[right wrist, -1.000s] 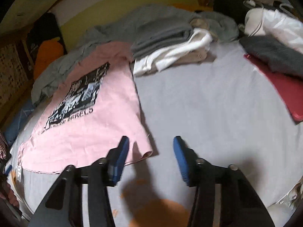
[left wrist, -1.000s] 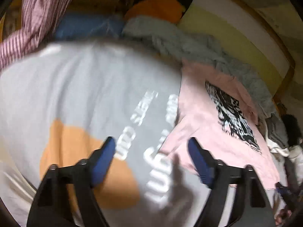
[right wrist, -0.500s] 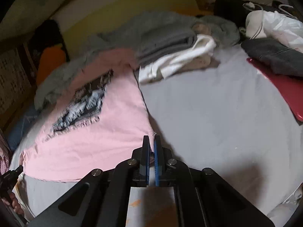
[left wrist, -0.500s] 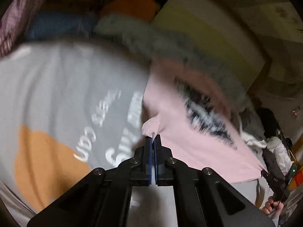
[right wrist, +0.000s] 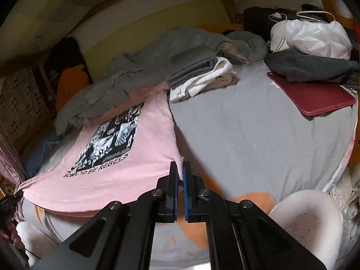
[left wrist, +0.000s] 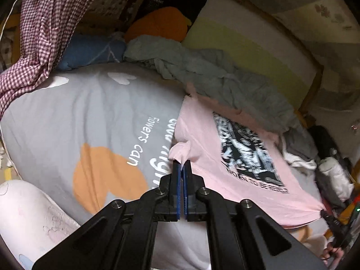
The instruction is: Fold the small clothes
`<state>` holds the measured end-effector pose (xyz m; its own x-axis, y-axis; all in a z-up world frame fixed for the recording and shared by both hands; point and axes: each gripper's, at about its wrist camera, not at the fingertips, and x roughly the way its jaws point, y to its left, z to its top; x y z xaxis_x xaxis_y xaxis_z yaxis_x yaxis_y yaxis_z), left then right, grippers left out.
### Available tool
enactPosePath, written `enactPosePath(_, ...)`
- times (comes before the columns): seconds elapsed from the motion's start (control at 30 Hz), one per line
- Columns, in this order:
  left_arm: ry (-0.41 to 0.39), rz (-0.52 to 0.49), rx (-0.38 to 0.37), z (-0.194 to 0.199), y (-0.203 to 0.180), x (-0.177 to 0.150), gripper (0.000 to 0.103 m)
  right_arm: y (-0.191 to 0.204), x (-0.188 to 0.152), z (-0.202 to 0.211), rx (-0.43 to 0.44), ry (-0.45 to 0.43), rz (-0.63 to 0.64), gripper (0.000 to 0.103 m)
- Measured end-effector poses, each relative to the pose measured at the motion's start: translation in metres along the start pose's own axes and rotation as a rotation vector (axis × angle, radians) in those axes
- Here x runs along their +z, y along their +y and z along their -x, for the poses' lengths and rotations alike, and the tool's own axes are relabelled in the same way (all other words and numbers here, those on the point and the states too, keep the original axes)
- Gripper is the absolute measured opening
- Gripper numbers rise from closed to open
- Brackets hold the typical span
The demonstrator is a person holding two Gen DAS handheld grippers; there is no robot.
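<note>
A soft pink T-shirt [left wrist: 202,144] with a black-and-white print lies spread on a bed [right wrist: 247,135] covered by a smooth grey sheet with orange patches. The left gripper [left wrist: 181,165] has its blue-padded fingers clamped on a bunched corner of the shirt's hem, and the right gripper [right wrist: 179,165] pinches the opposite corner. Beyond lie a rumpled grey blanket [right wrist: 139,72], folded clothes [right wrist: 198,72] and a flat, hard red laptop [right wrist: 315,96].

Domestic bedroom: a bed with a grey printed duvet [left wrist: 90,112] against a wooden frame [right wrist: 139,15], strewn with a crumpled grey blanket [right wrist: 126,76], folded clothes [right wrist: 198,72], a red laptop [right wrist: 315,96] and a pink T-shirt [right wrist: 108,157].
</note>
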<state>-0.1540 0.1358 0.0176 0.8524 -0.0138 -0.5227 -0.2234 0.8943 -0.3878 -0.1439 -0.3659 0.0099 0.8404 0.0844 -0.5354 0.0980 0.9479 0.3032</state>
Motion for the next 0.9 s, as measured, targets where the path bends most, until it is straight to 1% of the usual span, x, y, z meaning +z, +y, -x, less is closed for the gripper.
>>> enactPosePath(0.1,0.038,0.042,0.024,-0.029,0.002,0.014,0.001,0.003,0.015,-0.023,-0.008,0.036,-0.001,0.003)
enactPosePath(0.13,0.043,0.047,0.031,-0.037,0.004,0.019,0.001,0.005,0.026,-0.035,-0.001,0.043,0.002,0.003)
enactPosePath(0.27,0.1,0.016,0.097,-0.085,-0.003,0.038,0.001,0.017,0.059,-0.081,-0.012,0.081,0.043,0.003)
enactPosePath(0.33,0.157,0.011,0.129,-0.113,-0.006,0.046,0.001,0.023,0.072,-0.108,-0.024,0.114,0.057,0.003)
enactPosePath(0.43,0.257,0.019,0.179,-0.154,-0.003,0.05,0.001,0.024,0.083,-0.154,-0.031,0.196,0.04,0.003)
enactPosePath(0.5,0.271,0.042,0.175,-0.167,0.0,0.048,0.002,0.022,0.083,-0.169,-0.029,0.218,0.019,0.003)
enactPosePath(0.53,0.262,0.037,0.179,-0.168,0.0,0.047,0.007,0.02,0.083,-0.174,-0.035,0.218,0.014,0.003)
enactPosePath(0.57,0.236,0.026,0.175,-0.166,0.0,0.047,0.01,0.019,0.082,-0.177,-0.044,0.211,0.016,0.004)
enactPosePath(0.6,0.212,0.015,0.176,-0.164,0.0,0.048,0.015,0.018,0.08,-0.177,-0.045,0.209,0.015,0.013)
enactPosePath(0.63,0.189,0.005,0.182,-0.161,0.001,0.049,0.026,0.016,0.08,-0.176,-0.043,0.199,0.007,0.016)
enactPosePath(0.67,0.168,-0.001,0.182,-0.158,0.002,0.051,0.035,0.012,0.081,-0.171,-0.041,0.172,-0.003,0.025)
enactPosePath(0.7,0.148,-0.009,0.173,-0.152,0.002,0.053,0.037,0.01,0.082,-0.166,-0.053,0.153,-0.004,0.039)
enactPosePath(0.77,0.124,-0.031,0.151,-0.142,-0.001,0.06,0.039,0.007,0.085,-0.15,-0.087,0.087,-0.005,0.055)
enactPosePath(0.8,0.113,-0.06,0.137,-0.133,-0.005,0.062,0.041,0.006,0.087,-0.14,-0.091,0.056,0.002,0.055)
enactPosePath(0.83,0.1,-0.104,0.12,-0.124,-0.013,0.063,0.047,0.007,0.089,-0.133,-0.085,0.039,0.014,0.055)
enactPosePath(0.87,0.088,-0.159,0.105,-0.116,-0.022,0.061,0.051,0.013,0.091,-0.123,-0.064,0.02,0.05,0.055)
enactPosePath(0.9,0.098,-0.236,0.089,-0.111,-0.035,0.057,0.052,0.019,0.091,-0.117,-0.05,0.017,0.085,0.055)
